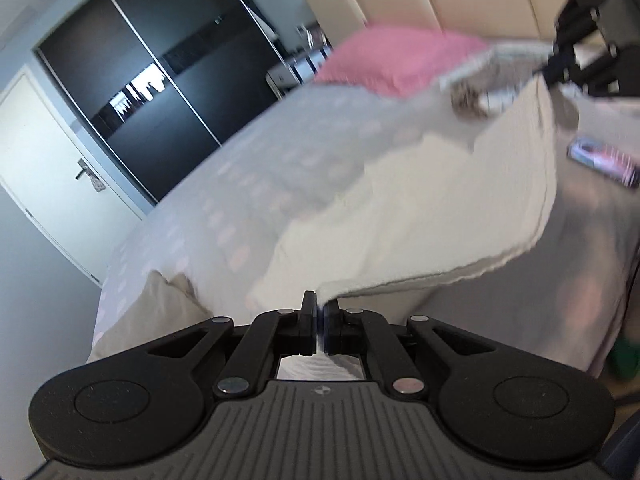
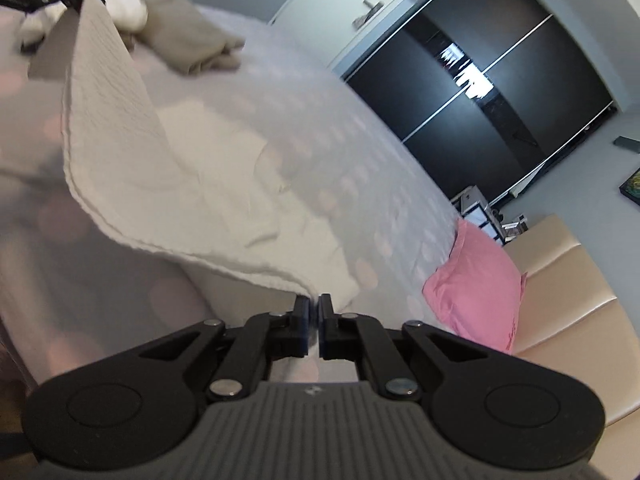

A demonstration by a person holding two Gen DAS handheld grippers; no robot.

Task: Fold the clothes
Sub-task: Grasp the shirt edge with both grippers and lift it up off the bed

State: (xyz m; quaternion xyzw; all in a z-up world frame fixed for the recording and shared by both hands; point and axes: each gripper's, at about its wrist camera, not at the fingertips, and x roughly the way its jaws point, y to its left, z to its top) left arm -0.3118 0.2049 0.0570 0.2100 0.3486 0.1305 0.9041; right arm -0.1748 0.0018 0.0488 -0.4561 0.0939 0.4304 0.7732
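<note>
A cream ribbed garment (image 1: pixel 460 208) hangs stretched in the air above the bed (image 1: pixel 248 160), held up by two of its corners so that its hemmed edge sags in a curve between them while its far part trails down onto the bedcover. The left claw (image 1: pixel 319 322) is pinched together on one corner of this garment, and the right claw (image 2: pixel 314 320) is likewise pinched together on the opposite corner. Beyond the garment, a pink pillow (image 2: pixel 478 280) lies at the head of the bed against a padded beige headboard (image 2: pixel 560 292). A beige folded cloth (image 2: pixel 192 36) lies on the bed near the garment's left-held corner. A phone-like object (image 1: pixel 604 160) rests on the bedcover beside the garment. Past the bed stands a dark sliding wardrobe (image 1: pixel 152 92), with a white door (image 1: pixel 52 168) next to it.
</note>
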